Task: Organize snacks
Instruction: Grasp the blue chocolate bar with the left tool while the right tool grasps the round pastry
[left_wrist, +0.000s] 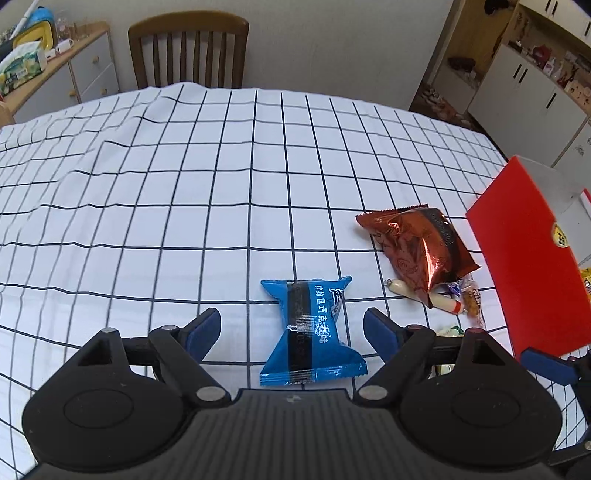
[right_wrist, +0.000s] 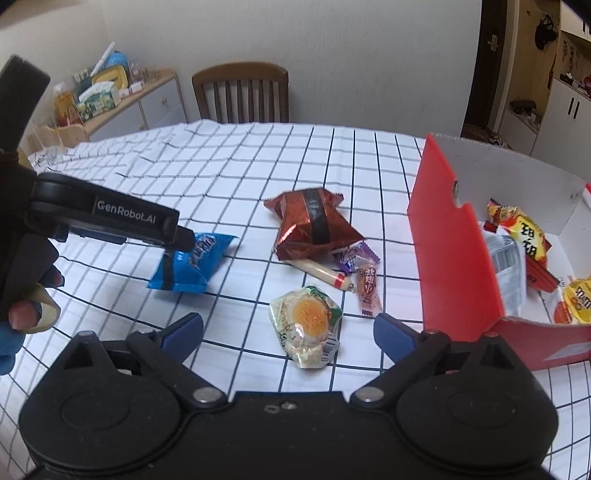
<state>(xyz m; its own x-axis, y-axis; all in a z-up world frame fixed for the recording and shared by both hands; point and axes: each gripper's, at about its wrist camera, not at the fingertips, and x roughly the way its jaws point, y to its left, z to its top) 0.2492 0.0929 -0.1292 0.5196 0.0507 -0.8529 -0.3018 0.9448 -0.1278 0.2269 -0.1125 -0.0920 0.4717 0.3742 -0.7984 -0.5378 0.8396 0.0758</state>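
Observation:
A blue snack packet lies flat on the checked tablecloth between the wide-apart fingers of my left gripper, which is open and not touching it. The same blue packet shows under the left gripper's body in the right wrist view. My right gripper is open around a clear packet with an orange-yellow centre, its pads clear of it. A copper-brown foil bag lies beyond, with a white sausage stick and two small wrapped sweets beside it. A red box at the right holds several snack packets.
The table's checked cloth is rumpled at the far left. A wooden chair stands behind the table. A sideboard with clutter is at the far left, white cabinets at the far right. A person's gloved hand holds the left gripper.

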